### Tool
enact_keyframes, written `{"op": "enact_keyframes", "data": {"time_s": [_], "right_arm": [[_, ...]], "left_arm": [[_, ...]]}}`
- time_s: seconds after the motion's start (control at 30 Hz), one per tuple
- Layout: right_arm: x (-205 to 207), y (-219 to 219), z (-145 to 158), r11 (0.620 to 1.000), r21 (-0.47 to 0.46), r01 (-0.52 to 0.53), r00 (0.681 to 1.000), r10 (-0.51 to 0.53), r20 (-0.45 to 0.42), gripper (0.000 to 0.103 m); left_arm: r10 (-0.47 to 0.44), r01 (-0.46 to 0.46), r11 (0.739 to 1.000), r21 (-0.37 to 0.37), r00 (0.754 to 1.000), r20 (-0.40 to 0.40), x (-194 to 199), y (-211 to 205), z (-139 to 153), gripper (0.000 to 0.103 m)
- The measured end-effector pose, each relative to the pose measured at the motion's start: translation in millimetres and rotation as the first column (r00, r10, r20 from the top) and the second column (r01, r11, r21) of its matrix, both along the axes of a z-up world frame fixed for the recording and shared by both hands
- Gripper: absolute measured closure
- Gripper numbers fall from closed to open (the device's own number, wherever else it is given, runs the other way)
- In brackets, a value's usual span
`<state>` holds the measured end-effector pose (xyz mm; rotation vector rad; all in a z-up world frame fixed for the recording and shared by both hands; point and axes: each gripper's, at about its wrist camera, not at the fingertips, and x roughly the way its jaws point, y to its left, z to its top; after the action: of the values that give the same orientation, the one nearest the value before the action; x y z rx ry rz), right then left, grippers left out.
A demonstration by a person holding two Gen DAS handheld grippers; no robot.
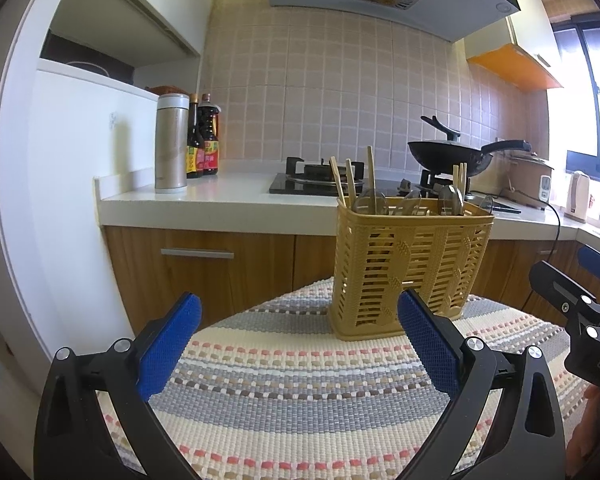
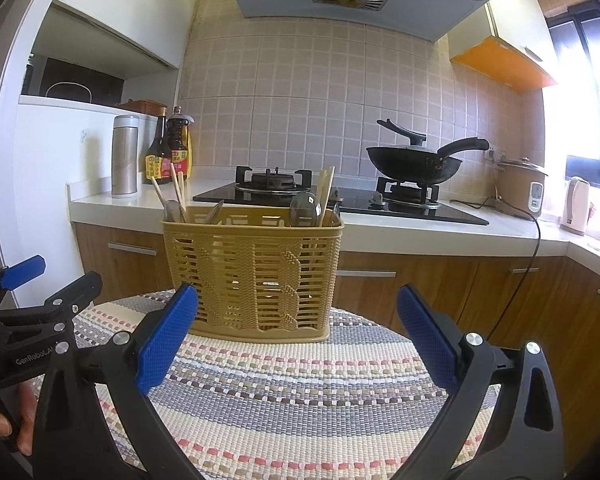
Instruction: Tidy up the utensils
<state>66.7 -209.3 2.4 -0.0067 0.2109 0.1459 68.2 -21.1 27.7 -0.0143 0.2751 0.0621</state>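
Striped mat (image 2: 300, 392) lies nearest, bare of loose utensils. Both sets of fingers are spread wide and hold nothing: left gripper (image 1: 299, 336), right gripper (image 2: 298, 330). Just beyond, the basket (image 2: 253, 272) stands upright on the mat, chopsticks (image 2: 327, 188) and spoons (image 2: 304, 210) already inside. Sorting looks essentially done; nothing visible left to pick up. Stove worktop (image 2: 380, 232) behind.
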Motion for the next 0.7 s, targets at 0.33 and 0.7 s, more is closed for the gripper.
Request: {"op": "enact_keyframes", "data": {"time_s": [0.33, 0.7], "right_arm": [[0.1, 0.0, 0.1, 1.000, 0.007, 0.000, 1.000, 0.000, -0.001, 0.008], [1.4, 0.2, -0.1, 1.000, 0.012, 0.005, 1.000, -0.005, -0.006, 0.008]], "left_arm": [[0.002, -0.002, 1.000, 0.002, 1.000, -0.003, 0.1, -0.1, -0.8, 0.008], [0.006, -0.006, 1.000, -0.012, 1.000, -0.010, 1.0, 4.1, -0.9, 0.008]]}}
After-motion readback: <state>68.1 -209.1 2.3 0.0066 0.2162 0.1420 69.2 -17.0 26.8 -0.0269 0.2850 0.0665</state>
